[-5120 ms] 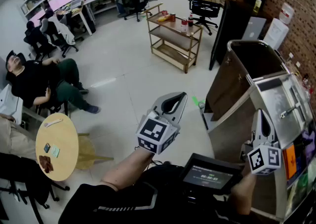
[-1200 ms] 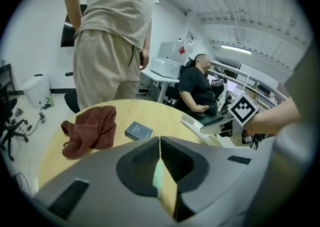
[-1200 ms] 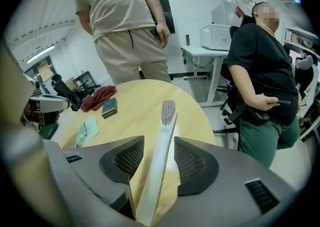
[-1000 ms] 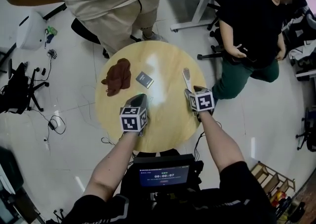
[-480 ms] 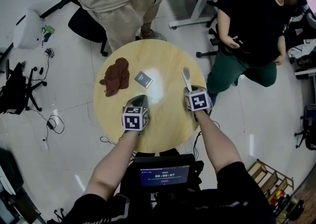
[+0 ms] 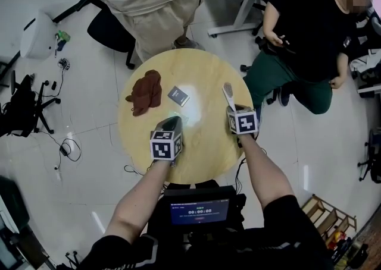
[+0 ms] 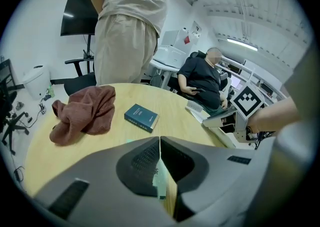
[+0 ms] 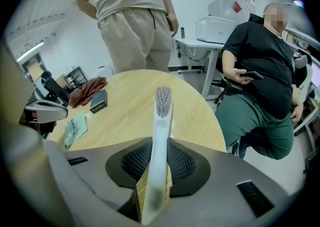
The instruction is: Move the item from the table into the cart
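Your right tongs (image 8: 159,143) are closing on the long white plastic toothbrush (image 8: 161,116). Its handle lies between the jaws, and the tips look like they touch it on both sides. The brush rests on the round pale wooden table (image 6: 202,69), and its bristle end sticks out just ahead of those tongs. Your left tongs (image 7: 160,143) are pinched tight, tip against tip, low over the table. A thin pale green card (image 8: 75,128) lies on the wood right by them and shows in the gap behind the tips, but I cannot tell if it is held. Ahead of the left tongs lies a small dark blue-green book (image 7: 141,117), and ahead and to their left sits a crumpled brown cloth (image 7: 82,113). The two tongs sit side by side, apart, with bare wood between them
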### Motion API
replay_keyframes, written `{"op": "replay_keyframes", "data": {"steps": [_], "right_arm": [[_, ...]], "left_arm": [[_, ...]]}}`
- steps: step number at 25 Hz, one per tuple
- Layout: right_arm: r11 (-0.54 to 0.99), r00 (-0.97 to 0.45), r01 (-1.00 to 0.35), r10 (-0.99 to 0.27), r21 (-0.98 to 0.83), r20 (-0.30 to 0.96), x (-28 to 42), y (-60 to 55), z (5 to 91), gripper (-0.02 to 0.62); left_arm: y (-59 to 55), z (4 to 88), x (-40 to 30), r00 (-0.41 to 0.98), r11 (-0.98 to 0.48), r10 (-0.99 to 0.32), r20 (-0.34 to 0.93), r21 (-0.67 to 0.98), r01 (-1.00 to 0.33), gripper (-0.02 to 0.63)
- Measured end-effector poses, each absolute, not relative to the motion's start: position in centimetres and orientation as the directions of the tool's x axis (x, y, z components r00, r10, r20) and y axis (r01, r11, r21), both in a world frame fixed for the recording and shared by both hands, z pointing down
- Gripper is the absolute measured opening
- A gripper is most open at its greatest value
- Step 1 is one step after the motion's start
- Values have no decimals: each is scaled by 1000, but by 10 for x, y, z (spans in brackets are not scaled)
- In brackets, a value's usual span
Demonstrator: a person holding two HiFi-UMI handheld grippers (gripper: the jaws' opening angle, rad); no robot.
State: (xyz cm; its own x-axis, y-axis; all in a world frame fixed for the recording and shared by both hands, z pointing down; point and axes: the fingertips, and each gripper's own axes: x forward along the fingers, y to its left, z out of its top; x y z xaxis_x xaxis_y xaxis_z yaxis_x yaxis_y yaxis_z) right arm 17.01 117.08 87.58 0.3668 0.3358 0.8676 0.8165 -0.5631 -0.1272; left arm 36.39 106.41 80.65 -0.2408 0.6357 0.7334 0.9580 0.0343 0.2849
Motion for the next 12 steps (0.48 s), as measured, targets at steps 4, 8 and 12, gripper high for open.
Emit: {"op": "replay_keyframes", "data": {"steps": [4, 8, 12], "right_arm": [[-562, 395, 816, 368, -137, 842, 177, 1163, 854, 85], [-553, 418, 820, 408, -145, 811, 179, 1150, 821, 86], [-537, 450, 829, 477, -155, 755, 179, 1131, 763, 85]], "left_arm": [[1056, 789, 373, -228, 31, 654, 721, 276, 961, 12], [1042, 761, 369, -236, 51, 685, 689, 277, 959, 12], [1025, 713, 365, -253, 94, 729, 636, 272, 958, 12]]}}
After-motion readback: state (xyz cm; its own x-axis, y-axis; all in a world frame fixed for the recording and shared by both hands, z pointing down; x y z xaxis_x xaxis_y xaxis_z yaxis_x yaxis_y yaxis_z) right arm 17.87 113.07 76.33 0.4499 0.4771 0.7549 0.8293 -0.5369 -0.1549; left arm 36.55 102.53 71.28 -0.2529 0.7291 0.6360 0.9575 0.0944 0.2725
